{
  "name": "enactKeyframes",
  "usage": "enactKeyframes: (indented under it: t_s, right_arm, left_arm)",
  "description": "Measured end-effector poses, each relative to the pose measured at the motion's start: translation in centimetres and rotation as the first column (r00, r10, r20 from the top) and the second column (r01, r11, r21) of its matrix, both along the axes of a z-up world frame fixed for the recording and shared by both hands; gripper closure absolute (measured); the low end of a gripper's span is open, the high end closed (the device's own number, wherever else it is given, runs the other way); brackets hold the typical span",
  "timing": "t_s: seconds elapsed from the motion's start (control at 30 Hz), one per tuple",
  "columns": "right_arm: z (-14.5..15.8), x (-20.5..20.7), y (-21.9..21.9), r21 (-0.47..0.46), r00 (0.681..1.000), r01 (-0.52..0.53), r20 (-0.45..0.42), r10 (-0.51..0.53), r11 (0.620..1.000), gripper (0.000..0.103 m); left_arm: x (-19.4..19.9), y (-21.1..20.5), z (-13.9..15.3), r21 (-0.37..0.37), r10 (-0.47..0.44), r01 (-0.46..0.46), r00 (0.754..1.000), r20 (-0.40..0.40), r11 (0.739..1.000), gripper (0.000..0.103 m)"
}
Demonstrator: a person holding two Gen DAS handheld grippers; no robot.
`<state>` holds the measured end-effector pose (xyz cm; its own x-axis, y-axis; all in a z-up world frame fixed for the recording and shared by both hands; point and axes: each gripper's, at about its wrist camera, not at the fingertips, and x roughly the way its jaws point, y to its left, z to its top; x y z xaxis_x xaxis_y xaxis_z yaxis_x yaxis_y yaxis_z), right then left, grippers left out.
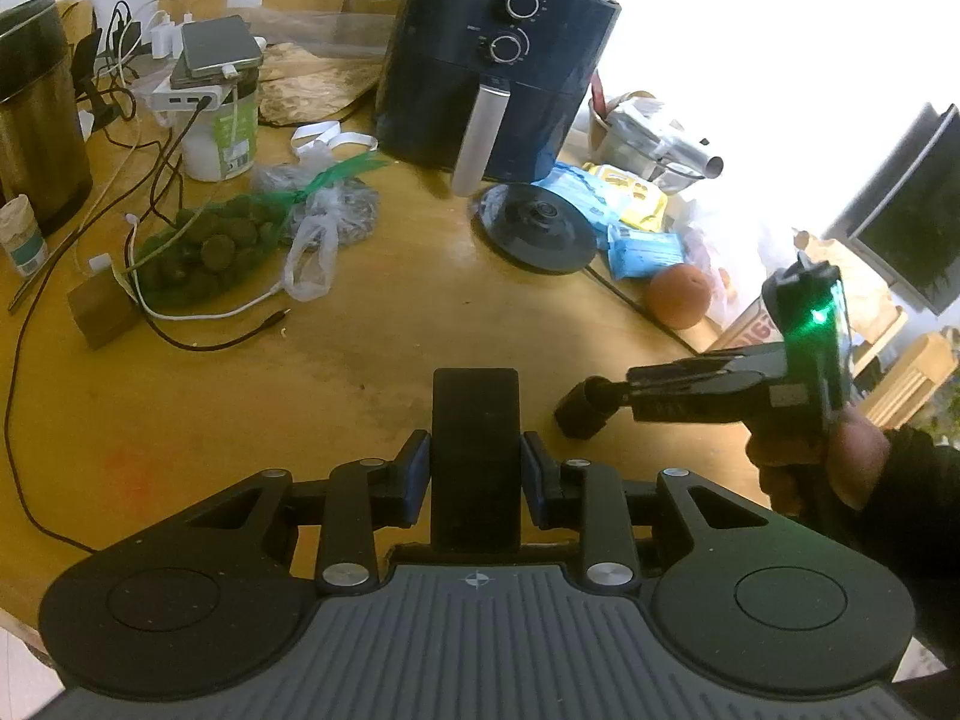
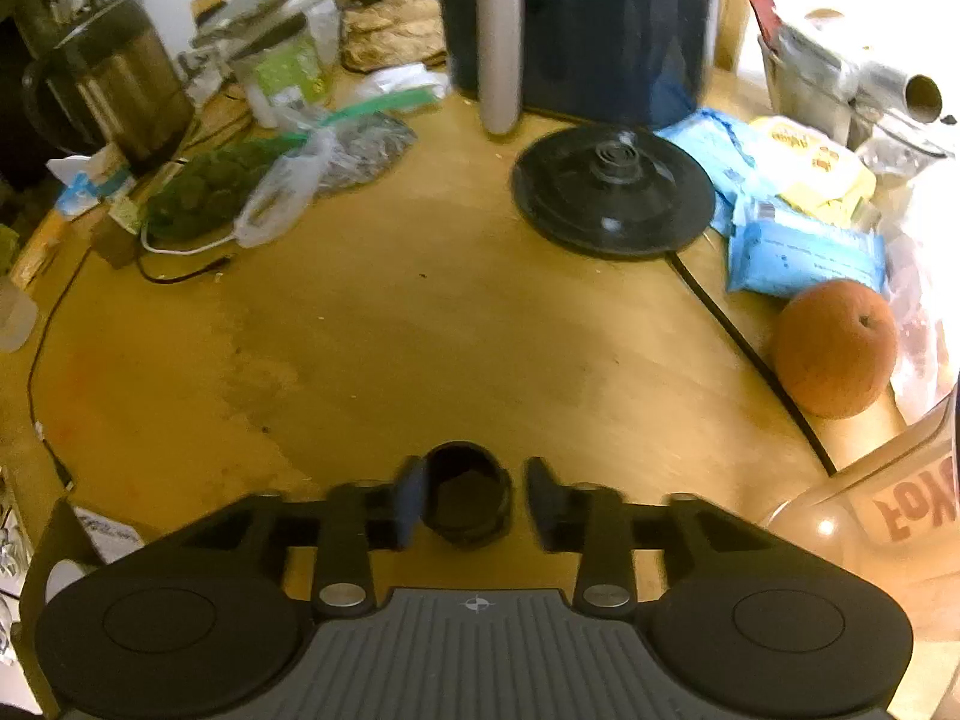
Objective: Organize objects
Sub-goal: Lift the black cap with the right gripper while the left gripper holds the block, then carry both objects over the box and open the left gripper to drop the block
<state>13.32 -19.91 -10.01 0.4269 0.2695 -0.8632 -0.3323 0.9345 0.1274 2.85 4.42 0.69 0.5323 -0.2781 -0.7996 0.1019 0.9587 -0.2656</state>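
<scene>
My left gripper (image 1: 476,471) is shut on a tall black rectangular block (image 1: 476,414), which stands upright between its blue-padded fingers over the wooden table (image 1: 360,330). A small black cylinder (image 2: 467,495) rests on the table between the fingers of my right gripper (image 2: 478,501). That gripper is open: its left pad (image 2: 411,501) lies close beside the cylinder and its right pad (image 2: 547,501) stands apart from it. In the left wrist view the right gripper (image 1: 606,399), held by a hand, reaches in from the right, with the same cylinder (image 1: 579,417) at its tips.
At the back stand a dark air fryer (image 1: 498,60) and a black kettle base (image 1: 540,228) with its cord. An orange (image 1: 678,297) and blue packets (image 1: 645,246) lie right. A net of green balls (image 1: 204,252), cables and a steel kettle (image 1: 36,114) crowd the left.
</scene>
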Motion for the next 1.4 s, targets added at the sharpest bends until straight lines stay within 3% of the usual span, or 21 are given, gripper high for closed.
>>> enactKeyframes:
  t_s: [0.27, 0.33, 0.37, 0.57, 1.4]
  right_arm:
    - [-0.8, -1.2, 1.1, 0.01, 0.999, 0.011, 0.043, -0.011, 1.0, 0.05]
    - [-1.5, -1.2, 1.6, -0.026, 0.998, 0.016, 0.053, -0.014, 1.0, 0.055]
    - [-1.7, -1.3, 1.9, -0.043, 0.998, 0.019, 0.062, -0.016, 0.999, 0.061]
    - [-1.6, -1.9, 2.4, -0.071, 0.994, 0.031, 0.103, -0.023, 0.997, 0.063]
    - [7.9, -9.8, 0.8, 0.05, 0.964, 0.164, 0.204, -0.171, 0.985, 0.063]
  left_arm:
    - [-0.1, 0.1, 0.0, 0.002, -0.004, 0.004, 1.0, 0.001, 1.0, 0.072]
    - [-0.2, 0.1, 0.1, 0.003, -0.009, 0.009, 1.0, 0.002, 1.0, 0.072]
    - [-0.3, 0.1, 0.1, 0.004, -0.011, 0.011, 1.0, 0.002, 1.0, 0.072]
    - [-1.0, 0.2, 0.4, 0.012, -0.02, 0.02, 1.0, 0.007, 1.0, 0.072]
    - [-2.2, 1.2, 1.2, 0.002, -0.153, 0.153, 0.987, 0.057, 0.988, 0.072]
